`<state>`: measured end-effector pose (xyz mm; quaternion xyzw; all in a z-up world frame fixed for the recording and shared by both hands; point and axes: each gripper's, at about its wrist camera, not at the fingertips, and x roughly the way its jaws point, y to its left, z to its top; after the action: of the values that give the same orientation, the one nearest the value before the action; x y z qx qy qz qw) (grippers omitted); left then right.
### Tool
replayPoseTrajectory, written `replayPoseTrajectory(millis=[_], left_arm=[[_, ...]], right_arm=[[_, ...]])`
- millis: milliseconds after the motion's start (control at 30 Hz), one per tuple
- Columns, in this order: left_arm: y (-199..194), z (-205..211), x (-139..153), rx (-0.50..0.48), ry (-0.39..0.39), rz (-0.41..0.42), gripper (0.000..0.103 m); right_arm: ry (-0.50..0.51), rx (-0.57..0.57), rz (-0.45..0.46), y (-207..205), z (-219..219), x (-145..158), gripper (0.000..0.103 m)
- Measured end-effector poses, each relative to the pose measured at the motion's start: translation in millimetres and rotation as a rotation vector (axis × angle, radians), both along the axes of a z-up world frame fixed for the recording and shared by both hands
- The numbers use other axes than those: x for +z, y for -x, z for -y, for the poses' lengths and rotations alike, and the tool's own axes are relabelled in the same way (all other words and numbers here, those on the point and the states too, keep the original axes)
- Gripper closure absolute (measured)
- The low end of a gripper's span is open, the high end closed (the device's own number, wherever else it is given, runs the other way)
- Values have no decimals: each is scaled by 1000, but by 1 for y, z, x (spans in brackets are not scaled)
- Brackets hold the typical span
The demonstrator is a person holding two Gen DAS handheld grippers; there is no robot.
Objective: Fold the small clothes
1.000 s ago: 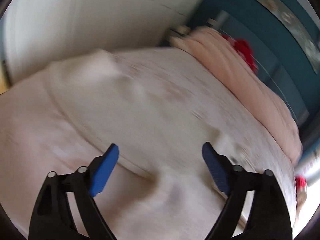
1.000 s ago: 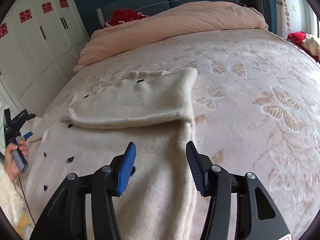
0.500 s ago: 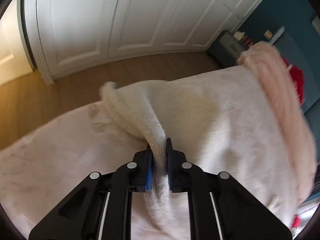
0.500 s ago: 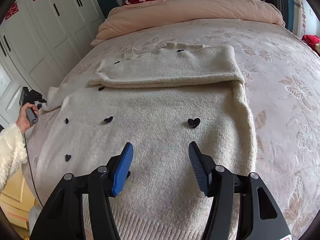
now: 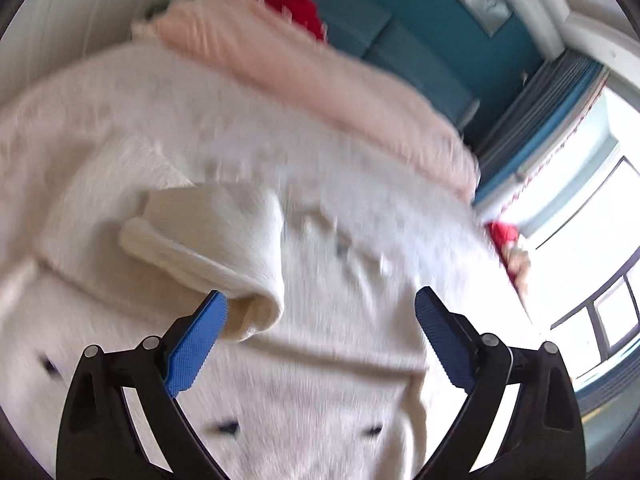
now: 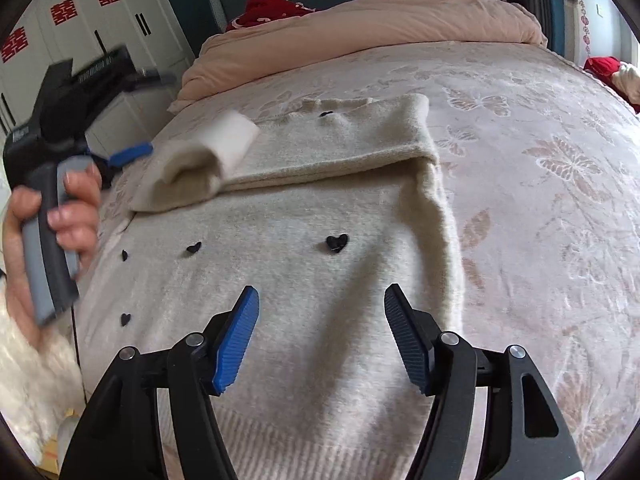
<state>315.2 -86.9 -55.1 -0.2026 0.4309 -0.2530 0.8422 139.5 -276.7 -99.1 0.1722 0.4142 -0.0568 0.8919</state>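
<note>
My right hand-held gripper (image 6: 320,334) hangs spread wide over the cream sweater (image 6: 280,280) lying flat on the bed (image 6: 560,200). My left hand-held gripper (image 5: 320,332) is spread too, gripping nothing, the sleeve (image 5: 208,240) just beside its left pad. Pink duvet (image 6: 360,28) lies further back.

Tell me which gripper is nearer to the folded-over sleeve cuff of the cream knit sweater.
Left. The left gripper sits open right beside the folded-over sleeve cuff, its near pad almost at the fabric. The right gripper is open over the sweater's lower body, well short of it.
</note>
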Motion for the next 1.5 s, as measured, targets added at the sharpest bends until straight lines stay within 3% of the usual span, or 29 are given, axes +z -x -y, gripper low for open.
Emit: replayPoseTrajectory(millis=[100, 167, 267, 367, 533, 633, 667, 700, 733, 767, 867, 900, 967, 1033, 1067, 1167, 1200, 1267, 1333, 1433, 1467, 1500], left_arm=[[19, -24, -41, 75, 35, -129, 11], [26, -52, -55, 150, 64, -172, 10], [10, -103, -70, 297, 124, -237, 10], [-13, -137, -89, 418, 156, -310, 11], [-50, -167, -101, 458, 169, -334, 30], [-64, -167, -111, 477, 181, -379, 52], [-66, -168, -113, 487, 179, -385, 68], [-68, -171, -115, 497, 170, -394, 79], [-66, -179, -114, 499, 170, -399, 82], [-66, -182, -115, 503, 173, -401, 87], [-70, -190, -122, 477, 179, -391, 87], [-69, -191, -122, 467, 175, -383, 87], [-68, -187, -121, 459, 151, -362, 84], [-66, -181, -117, 454, 122, -339, 81], [-64, -179, -115, 457, 119, -330, 75], [-62, -177, -111, 480, 167, -331, 58], [-62, -176, -109, 489, 179, -332, 57], [-65, -173, -105, 503, 175, -320, 57], [-71, -169, -105, 505, 158, -324, 62], [-77, -166, -108, 520, 156, -364, 83], [-79, -167, -109, 528, 148, -372, 92], [-80, -168, -108, 535, 137, -376, 96]], right_arm=[[10, 9, -2, -1, 14, 3, 37], [-11, 43, 14, -14, 17, 8, 37], [-15, 114, 16, -56, 4, 13, 36], [103, 212, 38, -113, -37, 16, 36], [337, 417, 8, -208, -127, 5, 36], [381, 457, -48, -254, -158, -12, 36], [368, 467, -71, -266, -162, -18, 44], [358, 470, -89, -276, -163, -23, 88], [315, 450, -100, -283, -156, -22, 95], [229, 381, -55, -283, -139, -12, 95], [-91, 62, 128, -244, -43, 23, 94], [-187, -40, 160, -223, -7, 22, 94], [-294, -139, 146, -196, 44, 3, 92], [-276, -176, 48, -187, 69, -23, 87], [-298, -166, 13, -185, 77, -37, 87], [-404, -168, 5, -179, 93, -57, 85], [-434, -173, 22, -177, 97, -60, 77], [-497, -189, 61, -179, 104, -63, 62], [-540, -195, 75, -188, 105, -64, 58], [-547, -169, 80, -212, 97, -60, 55], [-530, -163, 71, -221, 92, -59, 66], [-517, -146, 64, -228, 89, -57, 94]])
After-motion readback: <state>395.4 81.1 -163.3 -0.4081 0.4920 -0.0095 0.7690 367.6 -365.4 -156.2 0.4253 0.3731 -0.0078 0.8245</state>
